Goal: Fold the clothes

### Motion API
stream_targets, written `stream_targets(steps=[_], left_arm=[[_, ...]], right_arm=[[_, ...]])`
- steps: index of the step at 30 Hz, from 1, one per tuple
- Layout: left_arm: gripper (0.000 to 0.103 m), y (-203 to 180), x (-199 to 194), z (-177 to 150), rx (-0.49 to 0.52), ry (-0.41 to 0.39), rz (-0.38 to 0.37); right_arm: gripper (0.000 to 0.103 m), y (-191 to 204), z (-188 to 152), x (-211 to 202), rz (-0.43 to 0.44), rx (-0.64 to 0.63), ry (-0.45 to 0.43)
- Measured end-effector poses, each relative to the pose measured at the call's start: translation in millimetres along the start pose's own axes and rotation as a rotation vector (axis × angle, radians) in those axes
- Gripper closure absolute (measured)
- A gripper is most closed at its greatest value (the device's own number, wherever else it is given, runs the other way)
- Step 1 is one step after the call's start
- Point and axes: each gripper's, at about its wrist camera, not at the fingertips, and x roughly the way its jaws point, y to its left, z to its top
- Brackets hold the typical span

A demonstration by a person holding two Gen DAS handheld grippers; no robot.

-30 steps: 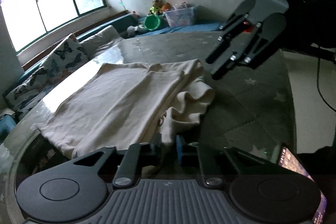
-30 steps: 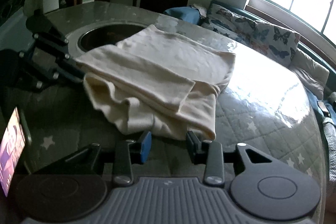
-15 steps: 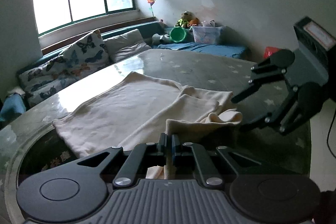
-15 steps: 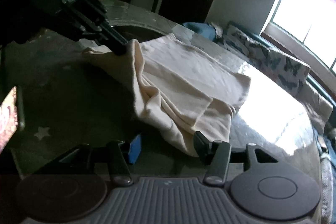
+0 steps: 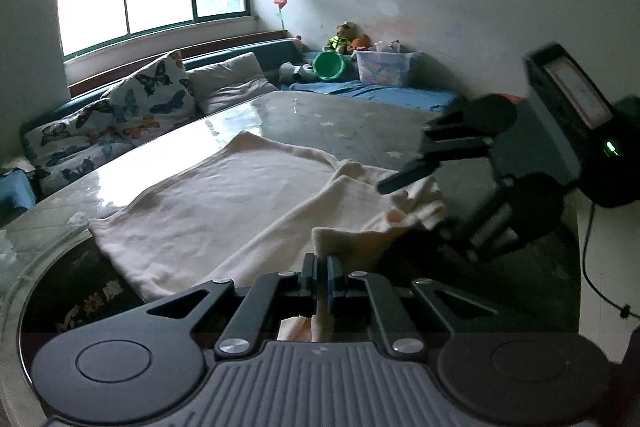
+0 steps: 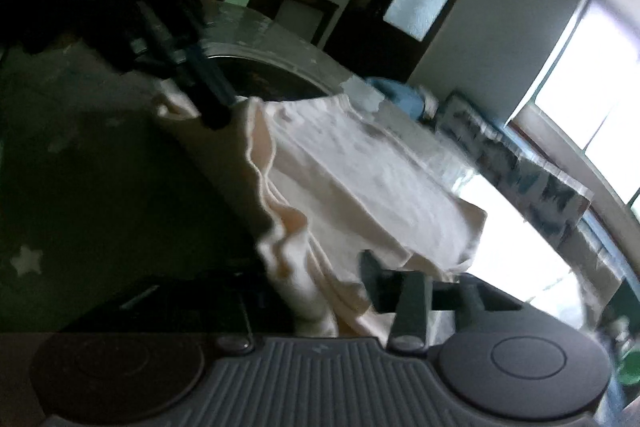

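Note:
A cream garment (image 5: 224, 215) lies partly folded on a round glass-topped table (image 5: 360, 119). My left gripper (image 5: 320, 269) is shut on a corner of the garment and holds that edge lifted. My right gripper (image 5: 436, 199) shows at the right of the left wrist view, its fingers spread around the bunched far end of the cloth. In the right wrist view the garment (image 6: 360, 179) hangs between the open fingers of the right gripper (image 6: 316, 291), and the left gripper (image 6: 212, 103) pinches the far corner. That view is blurred.
A bench with butterfly cushions (image 5: 148, 99) runs under the window. A green bucket (image 5: 329, 65), plush toys and a clear storage box (image 5: 384, 67) stand at the back. The table has a dark round opening (image 5: 68, 291) near the left edge.
My left gripper closed on the garment's corner and lifted it. My right gripper moved in low around the other end of the cloth, which now drapes between its fingers.

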Motion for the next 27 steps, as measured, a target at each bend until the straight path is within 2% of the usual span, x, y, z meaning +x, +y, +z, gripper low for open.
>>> stream_targets(steps=[5, 7, 11, 12, 13, 24, 27], left_arm=[[0.09, -14, -8, -12, 0.072, 0.01, 0.011], [0.071, -18, -11, -15, 0.092, 0.005, 0.022], [0.067, -21, -14, -18, 0.109, 0.003, 0.033], [0.059, -22, -13, -18, 0.118, 0.004, 0.041], [0.057, -23, -12, -19, 0.128, 0.004, 0.051], [0.056, -27, 5, -31, 0.238, 0.068, 0.129], [0.056, -24, 7, -33, 0.246, 0.076, 0.127]], right_arm=[[0.088, -16, 3, 1, 0.067, 0.14, 0.006], [0.088, -21, 4, -1, 0.078, 0.176, 0.004], [0.088, -28, 7, -1, 0.086, 0.219, 0.002], [0.088, -29, 8, -1, 0.086, 0.222, 0.002], [0.088, -30, 10, -1, 0.086, 0.223, 0.001], [0.088, -28, 15, -1, 0.07, 0.216, 0.004], [0.088, -28, 15, -1, 0.063, 0.213, 0.003]])
